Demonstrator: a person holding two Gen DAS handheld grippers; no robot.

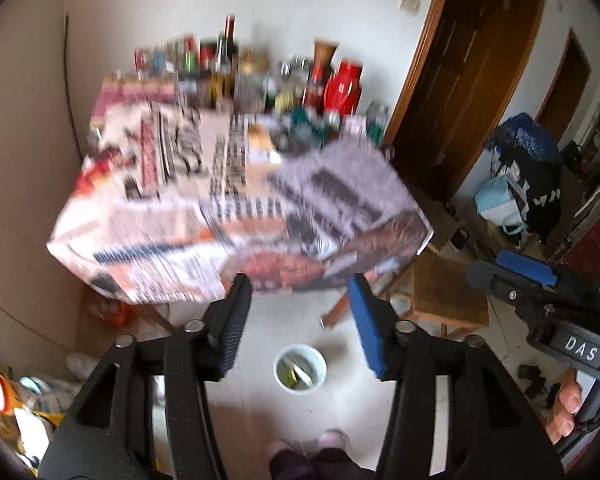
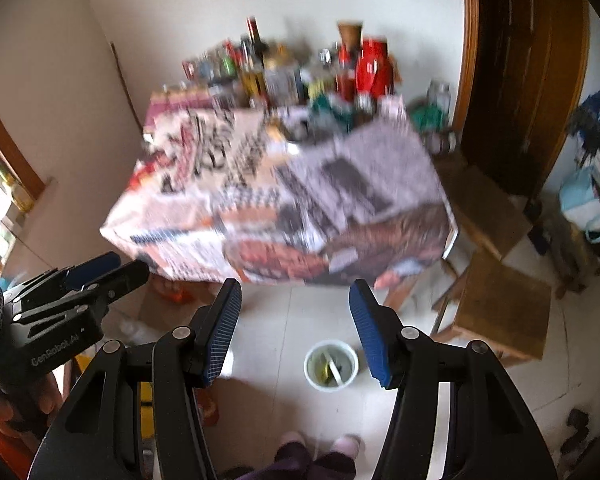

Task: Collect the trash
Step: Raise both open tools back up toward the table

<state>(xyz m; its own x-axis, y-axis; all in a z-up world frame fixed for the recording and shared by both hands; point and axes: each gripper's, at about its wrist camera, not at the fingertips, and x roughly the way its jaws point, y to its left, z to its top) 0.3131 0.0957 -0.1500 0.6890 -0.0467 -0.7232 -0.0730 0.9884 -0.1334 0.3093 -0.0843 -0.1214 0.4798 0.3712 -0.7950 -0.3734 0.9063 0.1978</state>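
Note:
A small white bucket (image 1: 300, 367) (image 2: 331, 365) stands on the pale tiled floor and holds yellowish and white scraps. My left gripper (image 1: 299, 284) hangs high above it, open, with nothing between its fingers. In the right wrist view the left gripper (image 2: 100, 268) shows at the left edge, held by a hand. My right gripper (image 2: 296, 286) is open and empty too, also above the floor in front of the table. It shows at the right edge of the left wrist view (image 1: 512, 276). The newspaper-covered table (image 1: 236, 208) (image 2: 284, 208) is blurred.
Many bottles and jars (image 1: 236, 76) crowd the table's far edge by the wall. Wooden stools (image 1: 448, 296) (image 2: 500, 308) stand to the right of the table. Bags and clutter (image 1: 524, 176) lie near the brown door. The person's feet (image 1: 332, 440) are at the bottom.

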